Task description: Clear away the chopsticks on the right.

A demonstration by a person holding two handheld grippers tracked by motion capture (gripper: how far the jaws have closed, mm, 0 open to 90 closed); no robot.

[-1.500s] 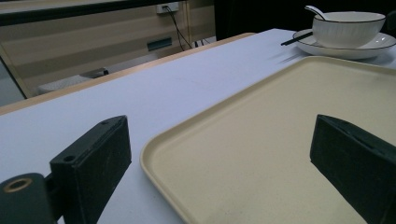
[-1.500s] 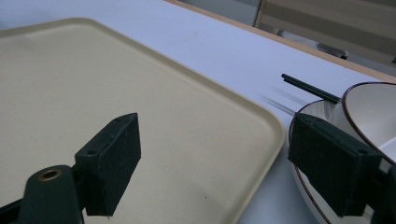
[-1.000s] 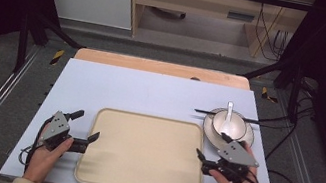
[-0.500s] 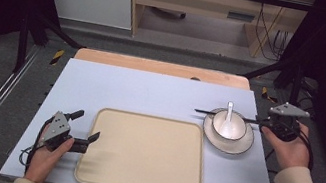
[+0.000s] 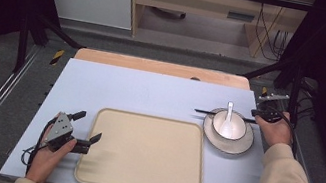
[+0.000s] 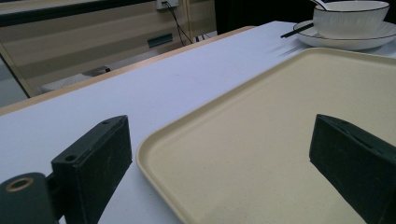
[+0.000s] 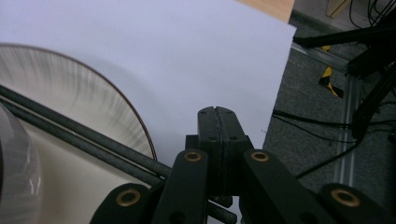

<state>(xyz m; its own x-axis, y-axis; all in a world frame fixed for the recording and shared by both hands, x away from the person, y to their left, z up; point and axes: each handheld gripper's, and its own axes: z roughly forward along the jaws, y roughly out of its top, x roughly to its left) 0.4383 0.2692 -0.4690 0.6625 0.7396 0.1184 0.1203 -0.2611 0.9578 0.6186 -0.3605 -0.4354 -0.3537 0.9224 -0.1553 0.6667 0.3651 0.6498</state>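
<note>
Since a second ago the right gripper [image 5: 254, 114] has swung from the tray's [image 5: 142, 153] near-right corner to the worktop's far right edge — jaws just closing, now pressed together above the chopsticks [image 5: 205, 112] across the plate [image 5: 226, 142]. The left gripper [image 5: 87, 134] rests spread at the tray's left rim.

The hand-held gripper [image 7: 217, 114] is closed, its jaws just above the black chopsticks [image 7: 79, 133] lying across the plate [image 7: 93, 105].

Left gripper [image 5: 84, 133] rests near-left, jaws wide apart; right gripper [image 5: 254, 113] reaches far-right, jaws just closed flat together.
</note>
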